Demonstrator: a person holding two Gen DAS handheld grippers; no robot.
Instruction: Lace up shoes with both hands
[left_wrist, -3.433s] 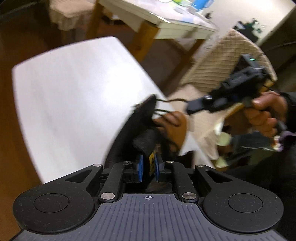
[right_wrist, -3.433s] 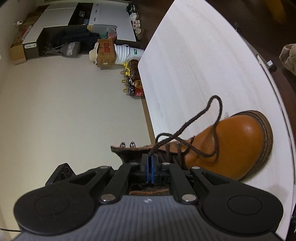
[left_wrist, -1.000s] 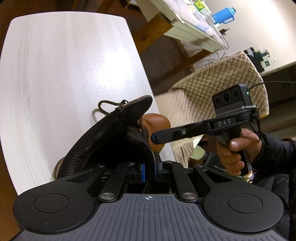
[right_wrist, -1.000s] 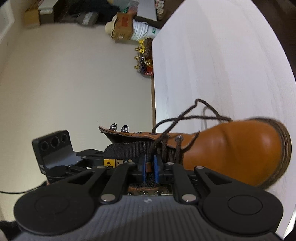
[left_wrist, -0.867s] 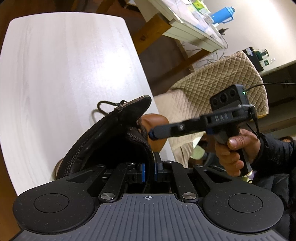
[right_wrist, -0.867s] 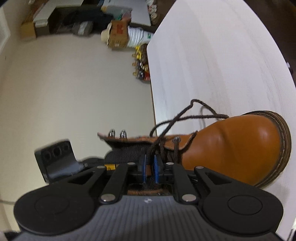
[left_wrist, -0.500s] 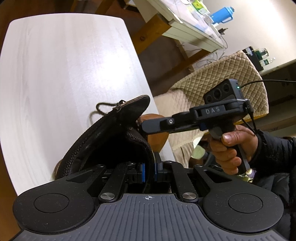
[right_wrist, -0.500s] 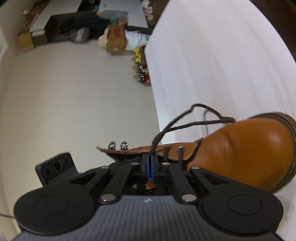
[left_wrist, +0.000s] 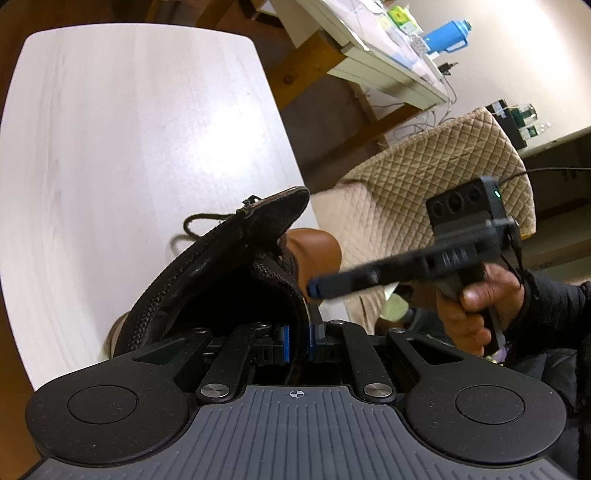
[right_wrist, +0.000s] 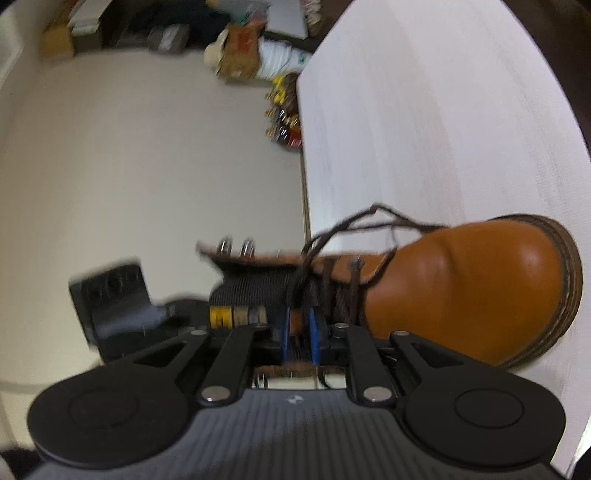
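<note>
A tan leather boot (right_wrist: 480, 291) lies on the white table (right_wrist: 424, 110), toe to the right, with brown laces (right_wrist: 369, 216) looping loosely over its front. My left gripper (left_wrist: 297, 341) is shut on the boot's black padded collar (left_wrist: 236, 273) and holds it steady. My right gripper (right_wrist: 299, 332) sits at the lacing by the tongue. Its jaws are opening, and a lace strand (right_wrist: 301, 273) runs down toward the gap without being pinched. In the left wrist view the right gripper (left_wrist: 314, 290) is blurred, held in a hand (left_wrist: 469, 306) just right of the boot opening.
A quilted beige chair (left_wrist: 424, 184) stands beside the table's right edge, with a wooden-legged table (left_wrist: 369, 55) behind it. Boxes and bottles (right_wrist: 280, 122) sit on the floor past the table's far edge. Bare tabletop stretches beyond the boot.
My right gripper, shut half a second ago, now has its pads apart, and it has drawn back to the right of the boot opening. The left gripper and boot have stayed put.
</note>
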